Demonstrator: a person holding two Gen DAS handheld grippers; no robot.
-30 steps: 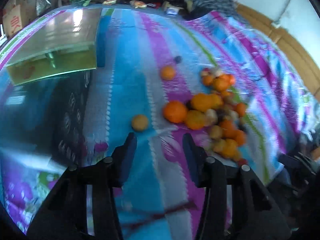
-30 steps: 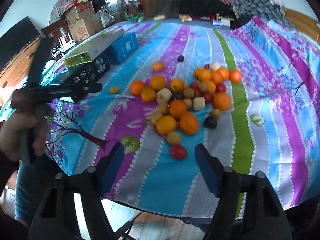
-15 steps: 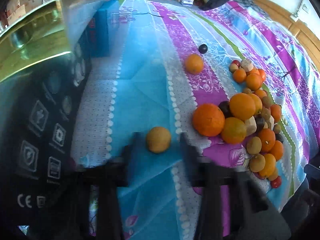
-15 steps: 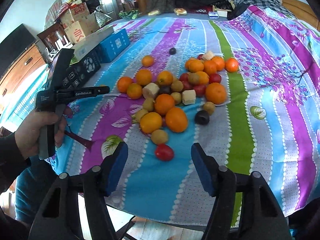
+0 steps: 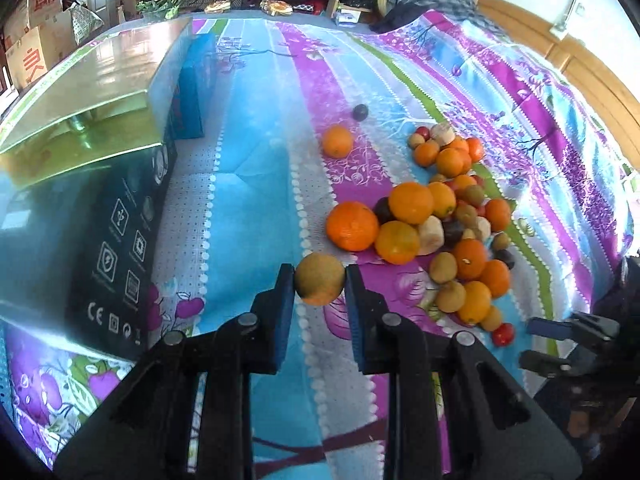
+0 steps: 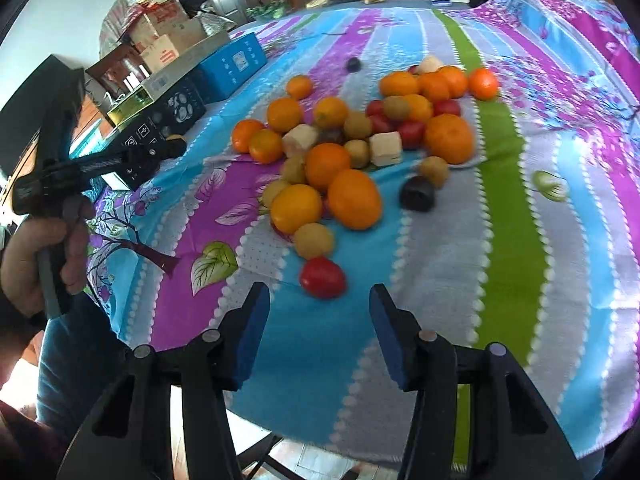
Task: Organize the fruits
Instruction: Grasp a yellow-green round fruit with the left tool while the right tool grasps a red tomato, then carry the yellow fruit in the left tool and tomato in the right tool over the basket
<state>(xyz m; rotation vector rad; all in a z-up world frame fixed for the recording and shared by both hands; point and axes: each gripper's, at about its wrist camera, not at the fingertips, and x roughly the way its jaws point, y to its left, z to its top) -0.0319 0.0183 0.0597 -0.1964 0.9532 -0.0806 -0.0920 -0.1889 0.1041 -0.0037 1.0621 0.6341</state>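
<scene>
My left gripper (image 5: 319,280) is shut on a yellow-brown round fruit (image 5: 319,283), its blue pads pressed on both sides of it, just left of the fruit pile (image 5: 436,220). The pile holds oranges, small brown fruits, pale cut pieces, dark plums and red fruits on the striped cloth. My right gripper (image 6: 319,312) is open and empty, jaws wide apart just in front of a red fruit (image 6: 322,277) at the pile's near edge. The left gripper also shows in the right wrist view (image 6: 176,145), held by a hand.
Stacked boxes (image 5: 92,168), one black, one gold-topped, and a blue box (image 5: 192,92) stand along the left of the table. A lone orange (image 5: 338,141) and a dark plum (image 5: 360,112) lie beyond the pile. The table's front edge (image 6: 360,450) is close below my right gripper.
My left gripper moved forward to the lone yellow-brown fruit and closed on it. My right gripper moved closer to the red fruit at the pile's near edge and stayed open.
</scene>
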